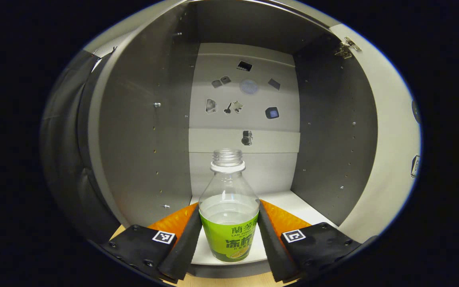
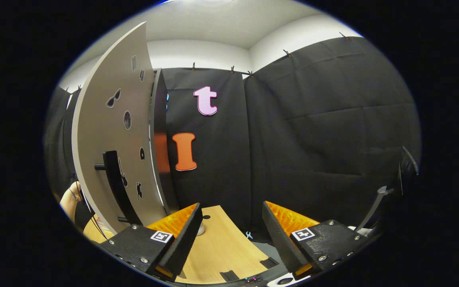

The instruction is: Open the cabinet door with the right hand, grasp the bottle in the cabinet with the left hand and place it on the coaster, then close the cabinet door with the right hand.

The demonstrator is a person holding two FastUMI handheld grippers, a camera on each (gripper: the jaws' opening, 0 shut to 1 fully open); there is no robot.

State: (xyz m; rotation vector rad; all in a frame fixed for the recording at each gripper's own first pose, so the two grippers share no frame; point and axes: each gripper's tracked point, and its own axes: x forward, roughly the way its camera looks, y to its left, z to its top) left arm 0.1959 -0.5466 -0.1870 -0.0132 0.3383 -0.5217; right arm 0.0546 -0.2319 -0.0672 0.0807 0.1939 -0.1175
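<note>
We are at the grasp: our left gripper (image 1: 228,235) clasps the bottle (image 1: 228,215) inside the cabinet (image 1: 142,131). Next, we judge, lift it out toward the coaster. Our right gripper (image 2: 231,235) is spread and empty beside the open door (image 2: 112,131).

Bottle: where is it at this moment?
In the left gripper view, the bottle stands upright on the cabinet's white shelf, near its front edge, between the left tool's fingers.

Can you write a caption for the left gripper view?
Left gripper closes around the bottle inside the open cabinet.
</note>
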